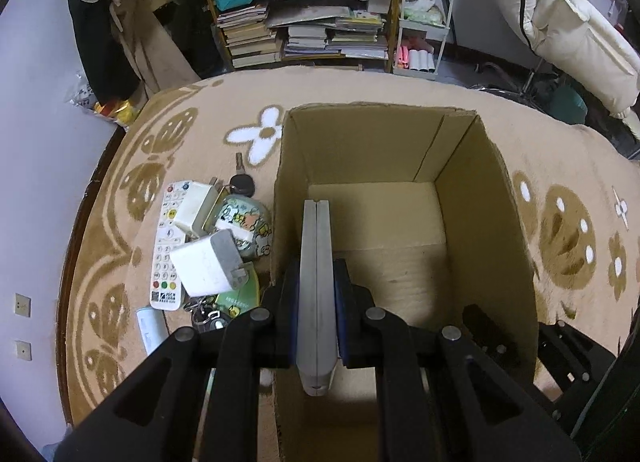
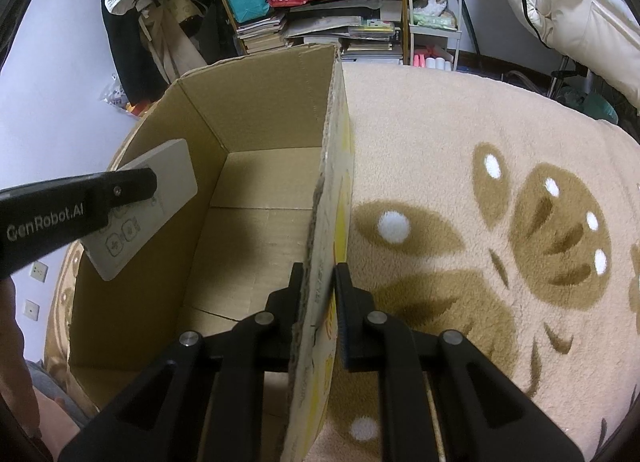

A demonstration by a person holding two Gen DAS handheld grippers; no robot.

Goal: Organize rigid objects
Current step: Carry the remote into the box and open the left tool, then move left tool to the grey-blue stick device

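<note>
Clamped between the left gripper (image 1: 317, 294) jaws stood a flat grey remote (image 1: 316, 286), edge-up and held over the open cardboard box (image 1: 400, 149), whose bare floor lay ahead and below with free room on every side of the jaws. Left of those jaws, outside the box wall, lay one white remote (image 1: 166, 254), two white chargers (image 1: 208, 266), a decorated tin (image 1: 244, 221) and keys (image 1: 242, 181). Right gripper (image 2: 318, 298) had its jaws closed on the box's right wall, with open rug (image 2: 480, 181) to their right.
</note>
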